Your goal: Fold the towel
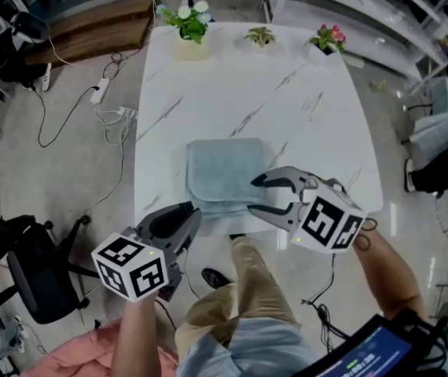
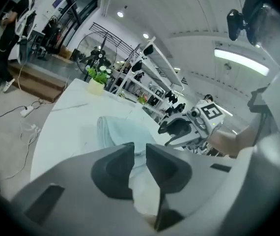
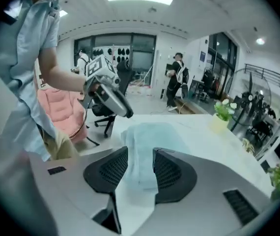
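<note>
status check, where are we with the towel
Left hand-held gripper empty, jaws narrowly apart, at the table edge. Right hand-held gripper open, empty, at the towel corner. Towel folded flat. Nothing blocking.

Towel (image 1: 225, 173): light blue-grey, folded into 1 near-square stack, lying flat on the white marble counter (image 1: 232, 93), near its front edge. Layered edges show along left and front sides.
</note>
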### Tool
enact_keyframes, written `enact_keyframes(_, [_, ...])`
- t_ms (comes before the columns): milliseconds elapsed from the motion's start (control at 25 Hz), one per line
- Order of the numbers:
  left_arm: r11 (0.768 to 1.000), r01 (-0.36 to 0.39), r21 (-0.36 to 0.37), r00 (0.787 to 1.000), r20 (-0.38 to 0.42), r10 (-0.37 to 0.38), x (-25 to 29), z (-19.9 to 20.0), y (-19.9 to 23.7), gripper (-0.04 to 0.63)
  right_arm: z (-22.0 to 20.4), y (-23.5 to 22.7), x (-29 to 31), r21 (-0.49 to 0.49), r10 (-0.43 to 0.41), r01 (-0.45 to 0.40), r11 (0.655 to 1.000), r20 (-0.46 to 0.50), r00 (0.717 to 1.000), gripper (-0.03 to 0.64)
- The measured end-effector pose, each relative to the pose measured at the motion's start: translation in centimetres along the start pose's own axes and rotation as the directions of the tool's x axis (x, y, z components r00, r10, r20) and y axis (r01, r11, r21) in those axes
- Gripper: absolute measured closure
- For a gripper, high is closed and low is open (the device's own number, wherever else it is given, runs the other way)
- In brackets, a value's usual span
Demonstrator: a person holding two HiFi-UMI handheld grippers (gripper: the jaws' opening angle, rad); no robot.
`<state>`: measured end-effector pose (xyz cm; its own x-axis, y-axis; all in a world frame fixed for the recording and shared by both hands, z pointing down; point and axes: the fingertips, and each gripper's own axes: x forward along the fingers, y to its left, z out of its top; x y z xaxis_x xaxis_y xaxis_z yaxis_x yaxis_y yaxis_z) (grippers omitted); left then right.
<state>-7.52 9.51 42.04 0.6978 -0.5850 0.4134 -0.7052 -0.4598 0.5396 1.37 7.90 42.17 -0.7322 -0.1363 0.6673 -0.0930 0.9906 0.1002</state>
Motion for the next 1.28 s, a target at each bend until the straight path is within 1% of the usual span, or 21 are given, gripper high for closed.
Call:
enact_keyframes(120, [0.997, 0.022, 0.068, 0.999, -0.031, -0.020, 1.7, 0.6, 0.0, 0.520, -3.1, 0.4, 0.8, -0.013, 0.050, -0.052, 0.999, -0.129, 0.990, 0.446])
enact_keyframes(160, [0.996, 0.025, 0.091, 0.999, -0.044, -0.021, 2.2, 0.7, 0.0, 0.520, -3.8, 0.9, 1.3, -0.041, 0.052, -0.060, 0.997, -0.165, 0.985, 0.475])
enact_keyframes(200, [0.993, 0.031, 0.110, 0.998, -0.055, -0.025, 2.6, 0.9, -0.1, 0.520, -4.4, 1.4, 1.7, -0.069, 0.046, -0.060, 0.996, -0.193, 0.980, 0.542])
enact_keyframes(240, [0.991, 0.038, 0.125, 0.997, -0.065, -0.030, 3.0, 1.1, -0.2, 0.520, -4.9, 1.8, 2.0, -0.093, 0.033, -0.053, 0.994, -0.209, 0.977, 0.568])
enact_keyframes(320, [0.988, 0.052, 0.142, 0.996, -0.079, -0.041, 3.6, 1.4, -0.5, 0.520, -4.7, 2.0, 2.0, -0.167, -0.042, 0.009, 0.986, -0.193, 0.980, 0.590])
enact_keyframes(360, [0.987, 0.058, 0.147, 0.995, -0.083, -0.046, 3.8, 1.5, -0.6, 0.520, -4.3, 1.7, 1.7, -0.242, -0.116, 0.074, 0.968, -0.166, 0.979, 0.598])
enact_keyframes(440, [0.986, 0.070, 0.151, 0.994, -0.090, -0.057, 4.1, 1.3, -0.9, 0.520, -3.6, 1.5, 1.2, -0.386, -0.240, 0.184, 0.904, -0.100, 0.966, 0.598])
enact_keyframes(480, [0.985, 0.076, 0.154, 0.994, -0.096, -0.062, 4.2, 1.0, -1.0, 0.520, -3.6, 1.9, 1.0, -0.383, -0.244, 0.198, 0.902, -0.075, 0.967, 0.598])
enact_keyframes(520, [0.984, 0.082, 0.160, 0.992, -0.104, -0.066, 4.4, 0.8, -1.1, 0.520, -3.6, 2.2, 0.8, -0.311, -0.215, 0.188, 0.932, -0.053, 0.975, 0.589])
enact_keyframes(560, [0.982, 0.088, 0.167, 0.991, -0.115, -0.070, 4.5, 0.5, -1.1, 0.520, -3.7, 2.2, 0.6, -0.189, -0.172, 0.164, 0.968, -0.029, 0.985, 0.549])
enact_keyframes(600, [0.980, 0.095, 0.174, 0.989, -0.125, -0.074, 4.6, 0.4, -1.2, 0.520, -3.8, 1.8, 0.2, -0.055, -0.135, 0.134, 0.989, -0.006, 0.991, 0.518])
enact_keyframes(680, [0.977, 0.110, 0.184, 0.986, -0.143, -0.084, 4.7, 0.3, -1.1, 0.520, -4.2, 0.8, -0.1, 0.133, -0.078, 0.076, 0.988, 0.007, 0.997, 0.442])
enact_keyframes(800, [0.974, 0.118, 0.191, 0.984, -0.156, -0.088, 4.9, 0.3, -1.0, 0.520, -5.2, 0.4, 1.1, 0.225, 0.029, -0.017, 0.974, -0.048, 0.998, 0.410])
enact_keyframes(880, [0.974, 0.114, 0.194, 0.984, -0.157, -0.084, 5.1, 0.4, -1.0, 0.520, -6.2, 1.0, 2.2, 0.234, 0.091, -0.062, 0.970, -0.114, 0.989, 0.419])
enact_keyframes(960, [0.975, 0.110, 0.193, 0.985, -0.155, -0.081, 5.3, 0.3, -0.9, 0.520, -6.6, 1.2, 2.4, 0.179, 0.086, -0.060, 0.982, -0.145, 0.986, 0.496])
enact_keyframes(1000, [0.975, 0.109, 0.193, 0.985, -0.154, -0.080, 5.4, 0.3, -0.9, 0.520, -6.3, 1.0, 2.1, 0.130, 0.049, -0.031, 0.991, -0.136, 0.990, 0.509])
enact_keyframes(1080, [0.975, 0.110, 0.193, 0.985, -0.154, -0.080, 5.6, 0.2, -0.9, 0.520, -5.3, 0.1, 1.1, -0.036, -0.103, 0.100, 0.994, -0.094, 0.990, 0.548])
enact_keyframes(1120, [0.975, 0.112, 0.192, 0.984, -0.157, -0.082, 5.6, 0.0, -1.0, 0.520, -4.8, -0.3, 0.6, -0.159, -0.204, 0.190, 0.969, -0.073, 0.976, 0.592])
enact_keyframes(1200, [0.976, 0.115, 0.187, 0.983, -0.166, -0.084, 5.7, -0.5, -0.9, 0.520, -4.7, -0.6, 0.1, -0.406, -0.382, 0.334, 0.851, -0.042, 0.923, 0.598])
enact_keyframes(1240, [0.976, 0.115, 0.184, 0.981, -0.173, -0.083, 5.8, -0.9, -0.9, 0.520, -5.1, -0.3, 0.3, -0.493, -0.426, 0.356, 0.794, -0.034, 0.904, 0.598])
enact_keyframes(1280, [0.977, 0.116, 0.180, 0.980, -0.181, -0.083, 5.9, -1.2, -0.9, 0.520, -5.5, 0.3, 0.6, -0.537, -0.431, 0.348, 0.769, -0.032, 0.902, 0.598])
